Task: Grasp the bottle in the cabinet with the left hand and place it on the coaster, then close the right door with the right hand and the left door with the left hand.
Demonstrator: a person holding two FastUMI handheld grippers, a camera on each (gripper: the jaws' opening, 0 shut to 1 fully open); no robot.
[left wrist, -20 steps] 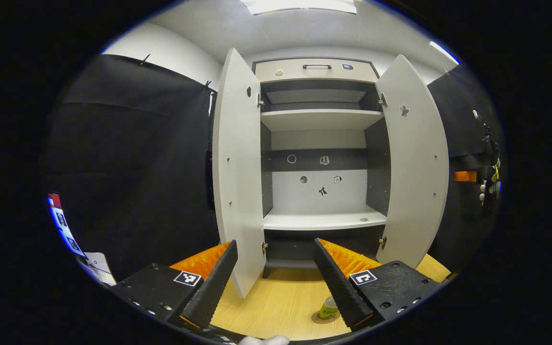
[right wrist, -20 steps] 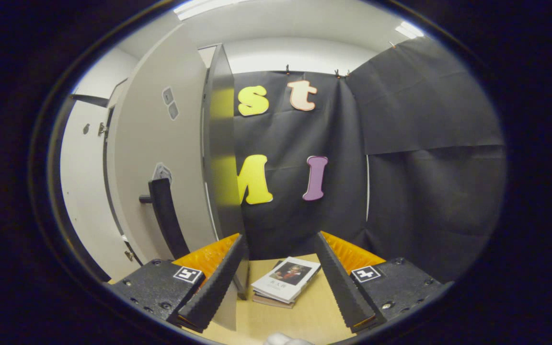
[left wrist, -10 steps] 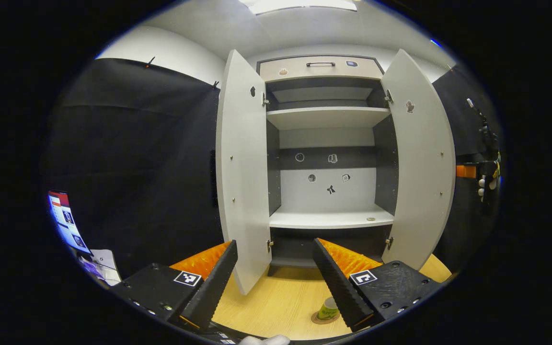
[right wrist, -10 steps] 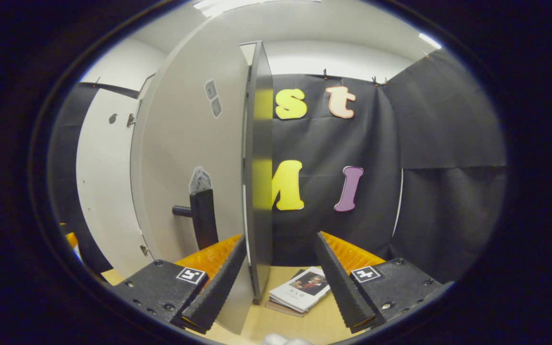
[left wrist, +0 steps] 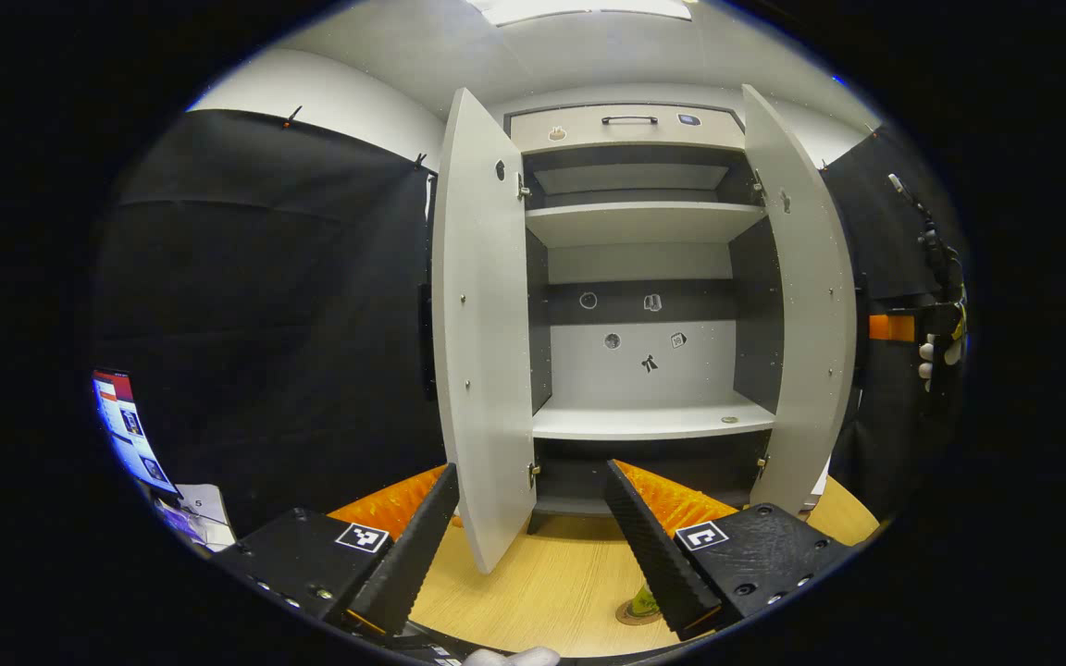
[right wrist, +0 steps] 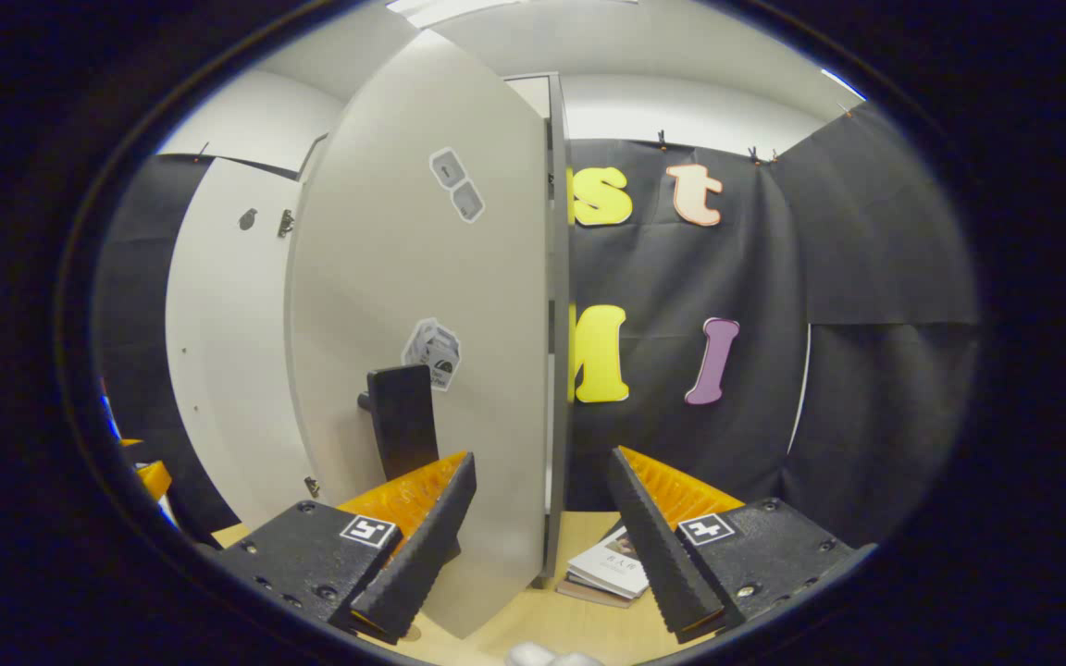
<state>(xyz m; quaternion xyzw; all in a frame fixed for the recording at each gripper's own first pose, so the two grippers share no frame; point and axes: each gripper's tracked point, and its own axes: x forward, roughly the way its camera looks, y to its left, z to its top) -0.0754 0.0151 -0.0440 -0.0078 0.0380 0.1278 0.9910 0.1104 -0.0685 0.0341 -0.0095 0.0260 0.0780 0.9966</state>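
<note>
In the left gripper view the cabinet (left wrist: pixel 644 421) faces me with its left door (left wrist: pixel 482 351) wide open and its right door (left wrist: pixel 806 314) partly swung in. The green bottle (left wrist: pixel 642 601) stands on a round coaster (left wrist: pixel 628 614) on the wooden table, mostly hidden behind a finger of my open left gripper (left wrist: pixel 533 546). In the right gripper view, the right door's outer face (right wrist: pixel 440 305) with its black handle (right wrist: pixel 401 421) is close. The door's edge (right wrist: pixel 554 370) stands between the fingers of my open right gripper (right wrist: pixel 542 546).
A stack of books (right wrist: pixel 609 569) lies on the table behind the right door. The other gripper, held by a gloved hand (left wrist: pixel 935 347), shows past the right door in the left gripper view. A lit screen (left wrist: pixel 126 430) stands at the left. The cabinet shelves are bare.
The right door has swung further toward shut, with the right gripper moving along its outer face. The left gripper view has drifted slightly; the bottle is now more hidden behind the finger.
</note>
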